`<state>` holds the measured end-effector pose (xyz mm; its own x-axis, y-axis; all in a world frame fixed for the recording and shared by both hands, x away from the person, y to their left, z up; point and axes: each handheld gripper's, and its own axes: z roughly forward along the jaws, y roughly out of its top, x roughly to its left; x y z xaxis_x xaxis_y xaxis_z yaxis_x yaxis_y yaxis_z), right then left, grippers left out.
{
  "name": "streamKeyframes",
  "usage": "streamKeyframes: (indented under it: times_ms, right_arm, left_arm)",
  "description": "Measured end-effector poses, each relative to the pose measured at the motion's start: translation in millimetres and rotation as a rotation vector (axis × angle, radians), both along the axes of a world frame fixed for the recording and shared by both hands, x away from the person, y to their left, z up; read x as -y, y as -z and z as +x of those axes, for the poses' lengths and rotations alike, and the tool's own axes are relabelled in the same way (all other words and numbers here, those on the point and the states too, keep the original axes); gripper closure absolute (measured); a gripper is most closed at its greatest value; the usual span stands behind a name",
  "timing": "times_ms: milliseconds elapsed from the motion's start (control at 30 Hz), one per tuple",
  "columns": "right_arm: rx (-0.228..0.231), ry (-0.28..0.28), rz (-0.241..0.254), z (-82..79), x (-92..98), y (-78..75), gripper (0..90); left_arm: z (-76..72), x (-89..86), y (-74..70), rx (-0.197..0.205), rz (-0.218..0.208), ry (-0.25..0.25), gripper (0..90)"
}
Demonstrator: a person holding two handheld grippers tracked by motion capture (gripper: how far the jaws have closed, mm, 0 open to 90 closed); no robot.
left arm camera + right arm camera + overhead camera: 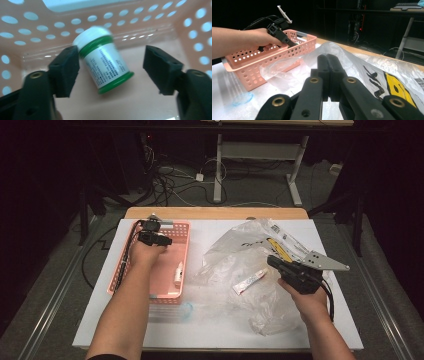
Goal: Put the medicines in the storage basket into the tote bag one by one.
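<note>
A: Start big; the white table (100,330) carries a pink basket (182,226) on its left and a crumpled clear plastic bag (230,255) on its right.

B: And the left gripper (111,67)?

A: Down inside the basket; jaws apart, the green-and-white bottle (106,61) tipped between them, touching one pad at most; so it looks released. I'd lift straight up, jaws wide, to avoid nudging it.

B: The right gripper (328,67)?

A: Jaws pressed together, empty, over the bag; a small tube (248,282) lies near it.
</note>
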<state>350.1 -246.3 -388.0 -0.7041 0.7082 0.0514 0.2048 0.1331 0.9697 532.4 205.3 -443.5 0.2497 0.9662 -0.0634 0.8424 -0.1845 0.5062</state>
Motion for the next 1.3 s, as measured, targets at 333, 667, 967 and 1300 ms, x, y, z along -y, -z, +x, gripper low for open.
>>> streamKeyframes:
  times_ms: [333,667,967,1300]
  right_arm:
    - [0.004,0.008,0.001,-1.2,1.6,-0.6,90.0]
    - [0.003,0.006,-0.003,-0.9,0.4,-0.4,90.0]
    - [0.014,0.002,-0.003,-2.5,0.1,-2.6,90.0]
    - [0.001,0.004,0.001,-0.4,2.5,-0.3,90.0]
  left_arm:
    - [0.3,2.4,8.4,-0.073,0.031,0.027,50.6]
    - [-13.2,3.6,-1.8,-0.060,0.010,0.094,50.9]
    - [-38.0,5.4,-14.3,-0.042,-0.004,0.146,50.9]
    - [-66.3,6.4,-31.9,-0.013,-0.025,0.177,50.9]
